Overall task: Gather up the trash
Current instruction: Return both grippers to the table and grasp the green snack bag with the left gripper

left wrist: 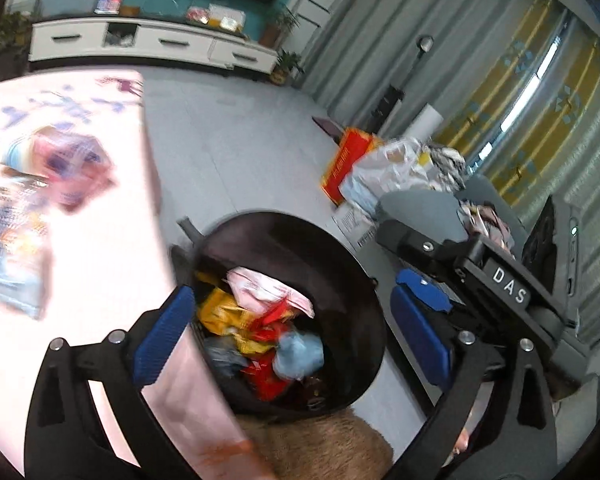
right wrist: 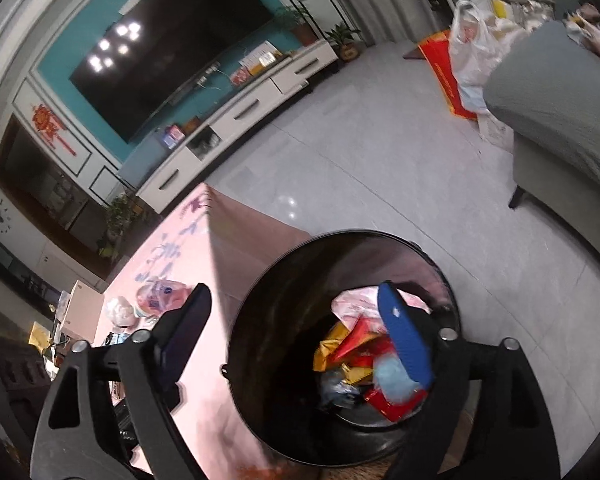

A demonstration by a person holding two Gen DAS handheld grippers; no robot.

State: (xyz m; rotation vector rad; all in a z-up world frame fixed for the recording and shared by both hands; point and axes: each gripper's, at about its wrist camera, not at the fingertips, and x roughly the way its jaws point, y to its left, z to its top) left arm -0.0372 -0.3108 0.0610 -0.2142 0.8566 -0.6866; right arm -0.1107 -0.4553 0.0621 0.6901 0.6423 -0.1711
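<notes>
On the pink tablecloth (right wrist: 236,240) left of the round black bin (right wrist: 260,320), crumpled plastic wrappers (right wrist: 160,298) remain: light, soft, slippery, best pinched at a bunched fold. Left gripper (left wrist: 296,332) and right gripper (right wrist: 296,336) gape empty above binned packets (right wrist: 360,356).

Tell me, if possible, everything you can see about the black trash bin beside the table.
The trash bin is round and black, with a smooth, slightly shiny inner wall, probably plastic. It stands upright on the grey tiled floor, close against the pink tablecloth. It has no lid on and is partly filled with crumpled wrappers: yellow, red, pink and one light blue piece. Something brown and furry lies at its base. No gripper pad appears to touch it.
</notes>
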